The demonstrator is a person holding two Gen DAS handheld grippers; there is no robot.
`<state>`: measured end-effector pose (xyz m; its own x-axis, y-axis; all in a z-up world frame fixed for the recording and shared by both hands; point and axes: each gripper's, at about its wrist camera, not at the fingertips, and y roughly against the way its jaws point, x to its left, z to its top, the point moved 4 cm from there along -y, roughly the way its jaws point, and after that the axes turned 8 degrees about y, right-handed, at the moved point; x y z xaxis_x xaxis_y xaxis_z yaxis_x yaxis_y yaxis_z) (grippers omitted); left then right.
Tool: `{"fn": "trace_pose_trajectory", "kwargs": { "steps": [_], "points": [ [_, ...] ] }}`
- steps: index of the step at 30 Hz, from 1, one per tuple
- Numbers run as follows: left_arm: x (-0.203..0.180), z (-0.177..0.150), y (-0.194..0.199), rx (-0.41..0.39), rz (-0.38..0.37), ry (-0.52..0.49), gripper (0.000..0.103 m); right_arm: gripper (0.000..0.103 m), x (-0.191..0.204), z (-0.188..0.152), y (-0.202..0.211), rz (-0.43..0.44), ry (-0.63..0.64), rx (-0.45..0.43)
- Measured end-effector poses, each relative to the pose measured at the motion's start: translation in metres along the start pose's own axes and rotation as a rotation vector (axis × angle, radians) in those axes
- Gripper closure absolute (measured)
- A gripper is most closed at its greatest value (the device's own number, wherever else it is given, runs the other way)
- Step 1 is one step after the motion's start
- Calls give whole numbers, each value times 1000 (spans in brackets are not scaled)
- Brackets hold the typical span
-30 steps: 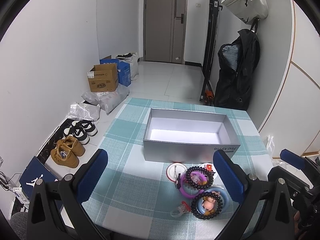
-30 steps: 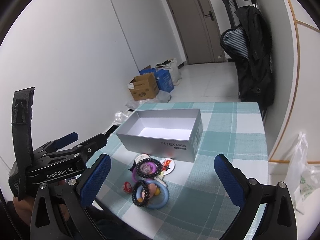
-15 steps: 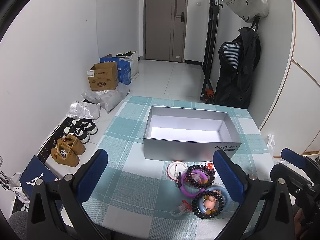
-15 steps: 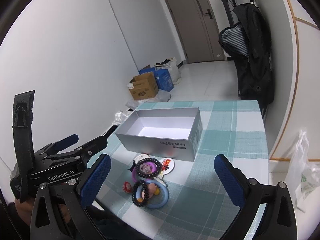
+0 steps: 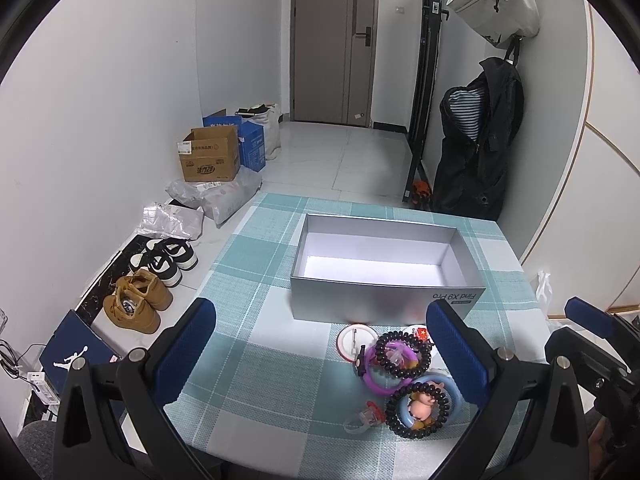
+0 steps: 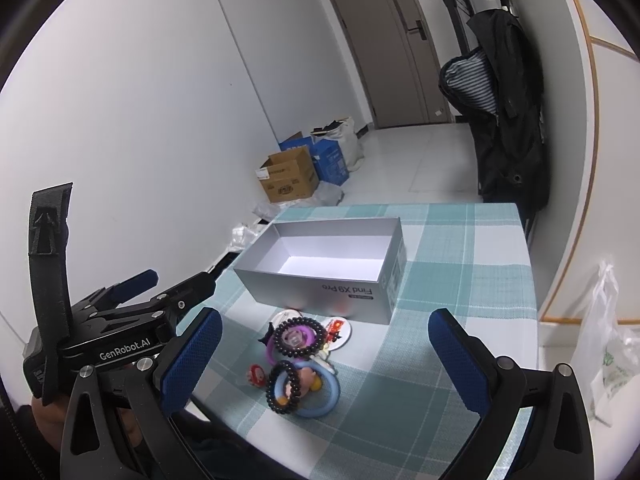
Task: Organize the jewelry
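Left wrist view: the silver box (image 5: pixel 384 264) sits empty on the surface (image 5: pixel 256 360), jewelry pile (image 5: pixel 400 376) just in front, so nothing looks sorted yet; the left hand-held gripper (image 5: pixel 320 356) gapes wide, holding nothing

Right wrist view: the right hand-held gripper (image 6: pixel 320 360) hovers equally wide above the pile, empty

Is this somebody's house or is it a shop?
It looks like a home, probably the hallway by the front door. Shoes sit on the floor along the wall, a black jacket hangs on a hook, and a small table with a checked cloth holds bracelets.
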<state>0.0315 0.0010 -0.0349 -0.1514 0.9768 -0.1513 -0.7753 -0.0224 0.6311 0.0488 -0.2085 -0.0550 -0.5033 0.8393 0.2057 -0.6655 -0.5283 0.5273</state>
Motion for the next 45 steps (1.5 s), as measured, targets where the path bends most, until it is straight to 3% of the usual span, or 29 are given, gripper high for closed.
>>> {"fn": "trace_pose_trajectory", "kwargs": {
  "steps": [18,29,35,41,43,45],
  "points": [
    [-1,-11,-9,82,-39,-13,1,0,-3,3,3,-10,2,-8],
    [4,-49,-23,304,-111,-83,1,0,-10,2,-4,-20,-6,14],
    [-4,-69,-36,428,-142,-140,16,0,-12,4,-12,-3,-24,27],
    [-2,-62,-39,453,-185,-78,27,0,-14,6,-15,14,-42,25],
    [-4,-65,-42,464,-194,-74,46,0,-16,7,-15,19,-49,27],
    [-6,-64,-44,459,-193,-84,51,0,-16,7,-16,23,-53,29]
  ]
}}
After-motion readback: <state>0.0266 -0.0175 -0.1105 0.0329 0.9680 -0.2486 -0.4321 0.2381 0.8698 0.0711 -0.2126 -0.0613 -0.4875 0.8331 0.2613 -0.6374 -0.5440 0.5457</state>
